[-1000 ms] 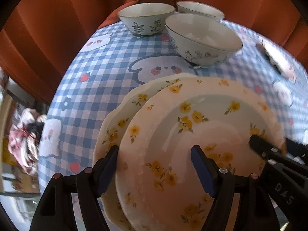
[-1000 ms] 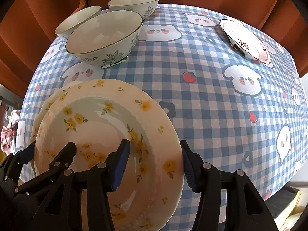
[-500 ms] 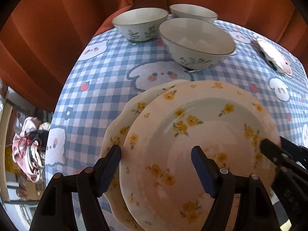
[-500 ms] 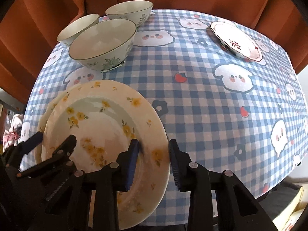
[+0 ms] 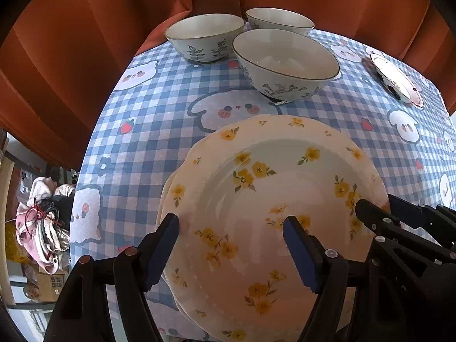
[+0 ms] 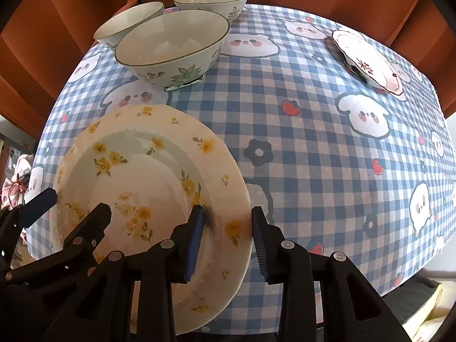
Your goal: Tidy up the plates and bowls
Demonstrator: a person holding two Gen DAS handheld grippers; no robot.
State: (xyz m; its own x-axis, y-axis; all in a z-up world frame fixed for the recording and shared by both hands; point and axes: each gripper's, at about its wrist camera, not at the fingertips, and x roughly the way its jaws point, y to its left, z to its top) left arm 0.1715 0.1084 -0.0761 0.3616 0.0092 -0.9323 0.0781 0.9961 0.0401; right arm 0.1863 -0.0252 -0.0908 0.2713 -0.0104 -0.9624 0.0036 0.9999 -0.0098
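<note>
A cream plate with yellow flowers lies on a second such plate at the table's near left; it also shows in the right wrist view. My right gripper is shut on the top plate's right rim, one finger inside and one outside. My left gripper is open, with its fingers astride the plate's left rim. Three white bowls with leaf prints stand at the far side: the nearest, one to its left and one behind. A pink-rimmed plate lies at the far right.
The table carries a blue checked cloth with cartoon faces. An orange curtain hangs behind and to the left. The table's left edge drops to a floor with a cloth bundle.
My right gripper has closed onto the top plate's right rim. The top plate has shifted left over the lower one, and both cameras have drawn back and up.
</note>
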